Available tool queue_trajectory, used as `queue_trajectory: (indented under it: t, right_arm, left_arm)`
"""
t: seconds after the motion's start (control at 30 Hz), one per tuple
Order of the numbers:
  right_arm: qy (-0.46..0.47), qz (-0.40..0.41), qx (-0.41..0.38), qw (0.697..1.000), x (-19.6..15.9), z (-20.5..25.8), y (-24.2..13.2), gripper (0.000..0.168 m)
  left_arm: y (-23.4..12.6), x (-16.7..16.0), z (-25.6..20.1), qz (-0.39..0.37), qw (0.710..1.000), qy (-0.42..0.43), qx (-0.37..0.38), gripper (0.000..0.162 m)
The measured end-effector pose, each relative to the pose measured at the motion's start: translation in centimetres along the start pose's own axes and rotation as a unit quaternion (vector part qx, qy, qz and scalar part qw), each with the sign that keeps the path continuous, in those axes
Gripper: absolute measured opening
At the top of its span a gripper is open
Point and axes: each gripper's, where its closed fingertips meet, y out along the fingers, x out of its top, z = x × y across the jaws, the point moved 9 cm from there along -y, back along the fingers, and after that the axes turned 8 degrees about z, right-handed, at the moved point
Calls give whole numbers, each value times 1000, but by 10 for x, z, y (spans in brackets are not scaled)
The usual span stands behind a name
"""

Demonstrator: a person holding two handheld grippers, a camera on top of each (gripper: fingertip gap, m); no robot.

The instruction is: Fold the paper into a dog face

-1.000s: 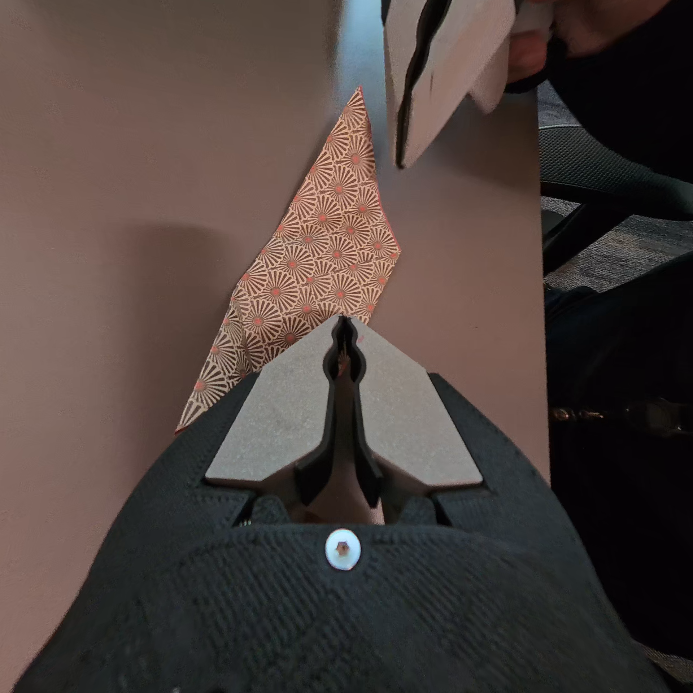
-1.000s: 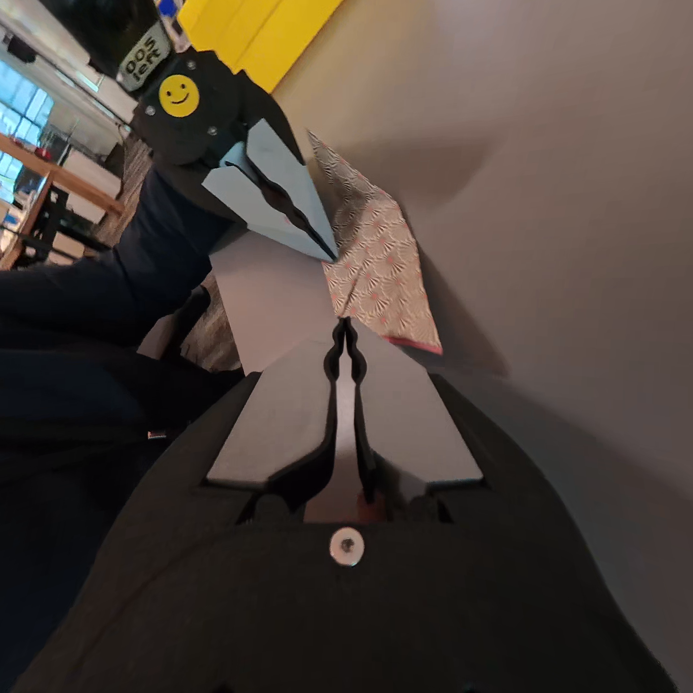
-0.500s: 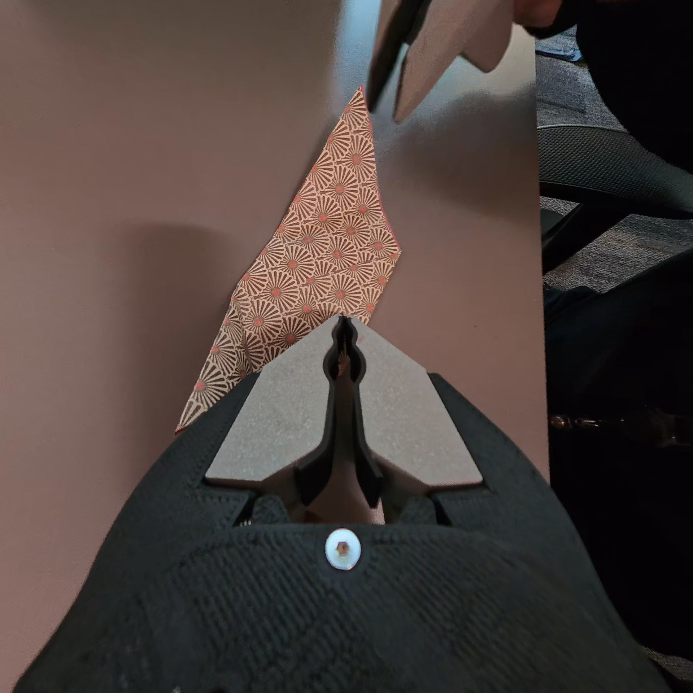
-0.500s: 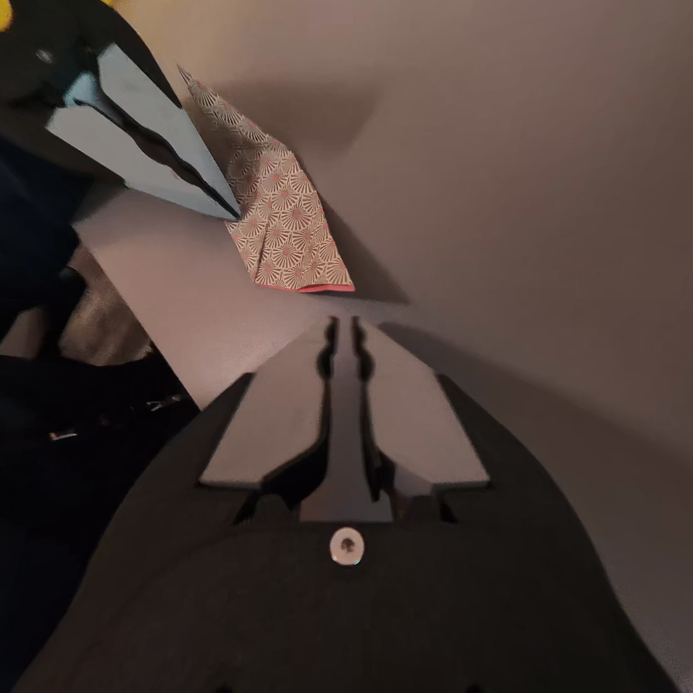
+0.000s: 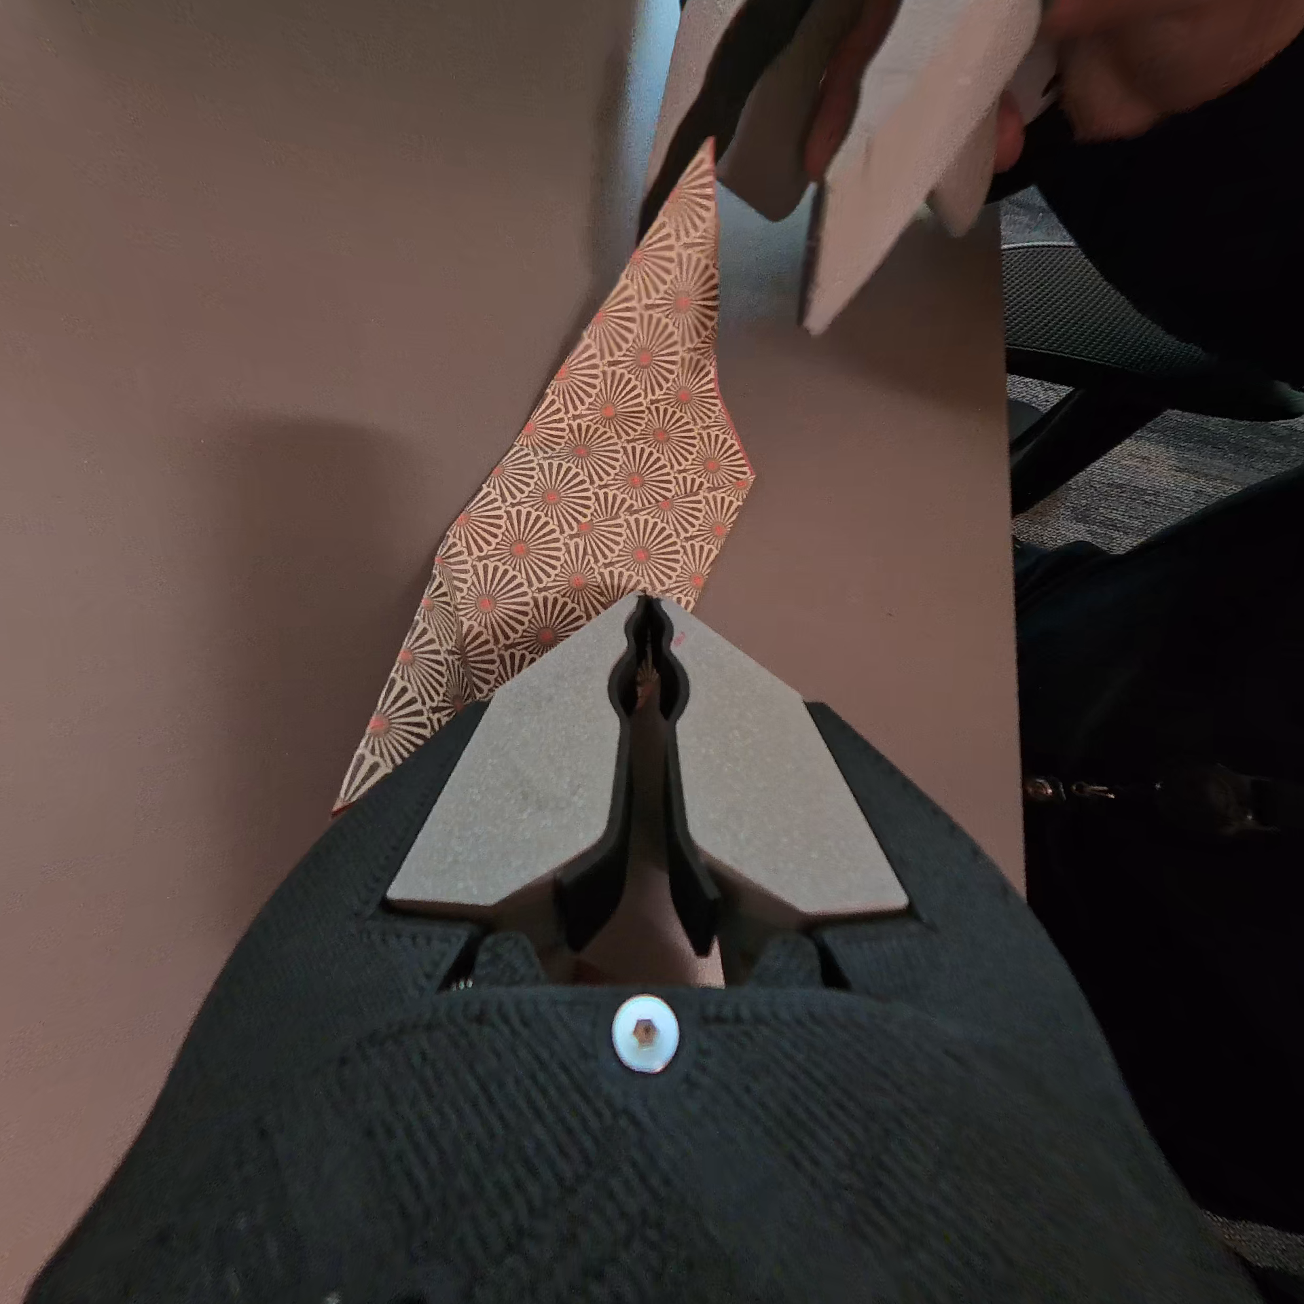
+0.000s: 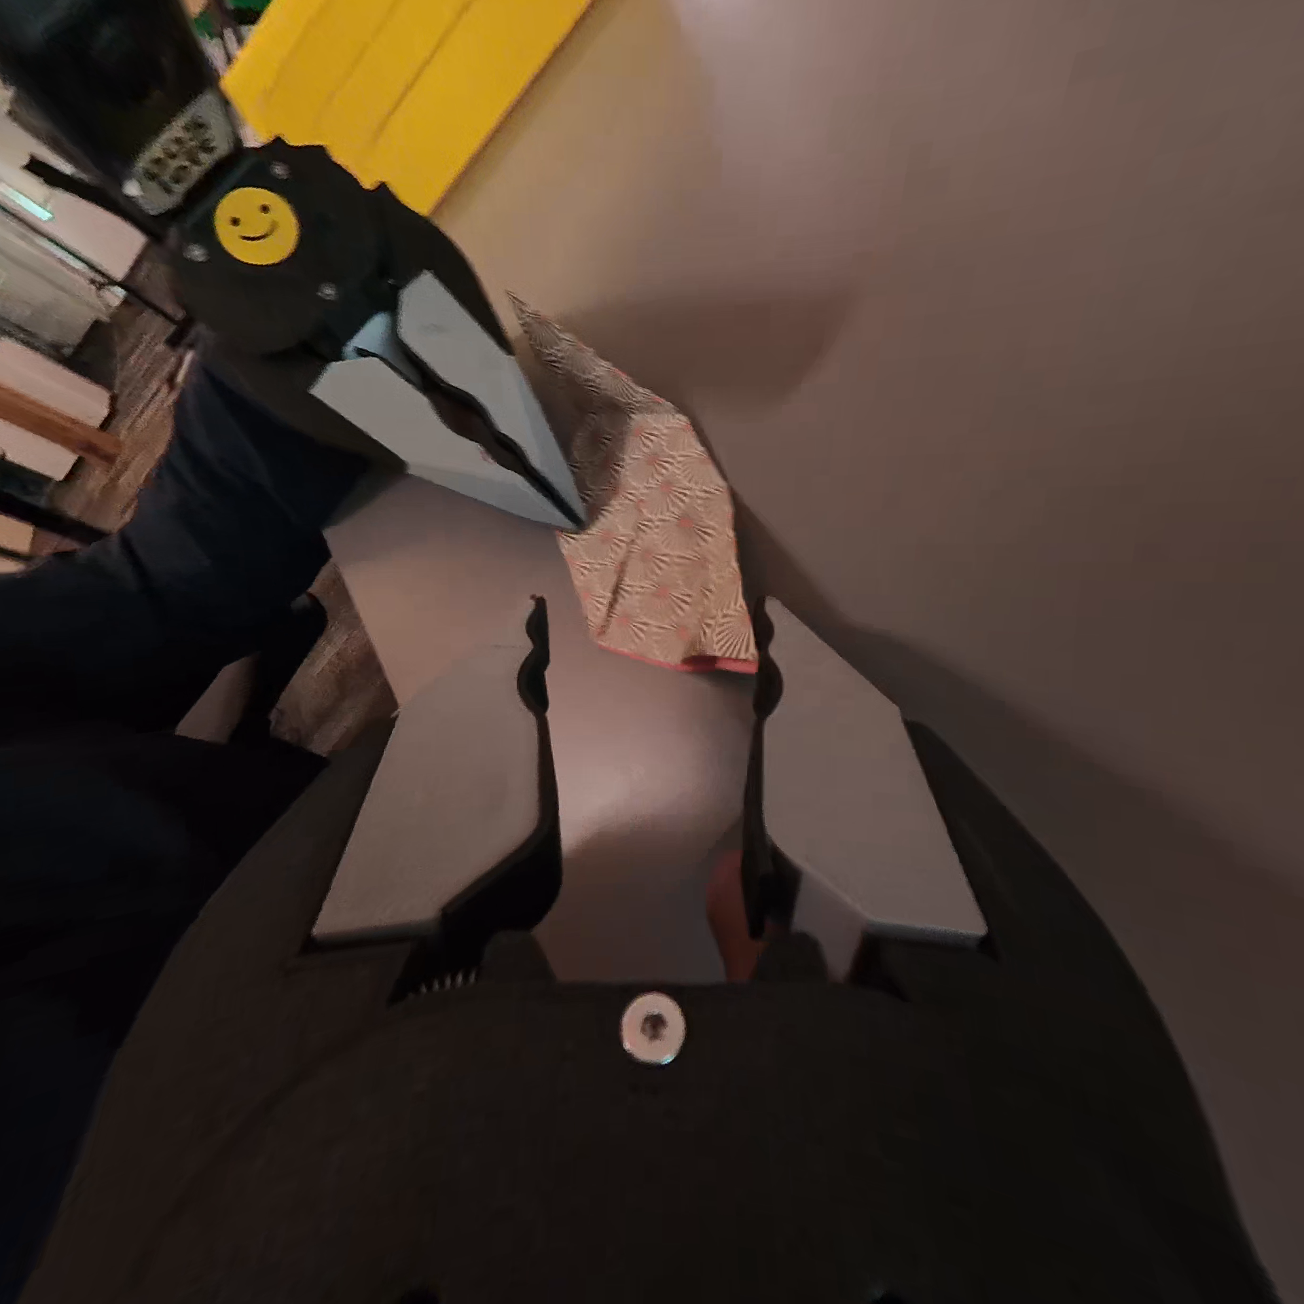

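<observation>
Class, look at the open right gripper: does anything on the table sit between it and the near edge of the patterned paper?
Nothing visible does. The right gripper faces the paper across bare table. The left gripper, shut on the paper's side edge, stays clear of that path.

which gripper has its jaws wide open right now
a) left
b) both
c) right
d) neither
c) The right gripper shows a wide gap between its fingers with the table visible through it, just short of the paper, while the left gripper is pinched shut on the paper's near edge.
</observation>
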Motion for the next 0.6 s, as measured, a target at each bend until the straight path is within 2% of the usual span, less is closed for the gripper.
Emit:
queue_trajectory:
  t: [0.03, 0.17, 0.3, 0.43, 0.5, 0.6]
  right_arm:
    - [-19, 5, 10, 1000, 3, 6, 4, 53]
    - [-66, 88, 13, 994, 1, 19, 27, 58]
    - [-66, 103, 30, 992, 6, 17, 31, 61]
    - [-72, 126, 25, 989, 11, 17, 31, 56]
    - [-69, 132, 26, 988, 12, 15, 32, 55]
    - [-70, 137, 27, 988, 12, 16, 31, 54]
  left_arm:
    - [0, 0, 0, 0, 1000, -1, -1, 0]
    - [0, 0, 0, 0, 1000, 0, -1, 0]
    - [0, 0, -2, 1, 1000, 7, 2, 0]
    - [-4, -4, -14, 2, 998, 60, -13, 0]
    - [-18, -6, -18, -26, 996, 59, -63, 0]
    - [-64, -5, -11, -143, 981, 35, -126, 0]
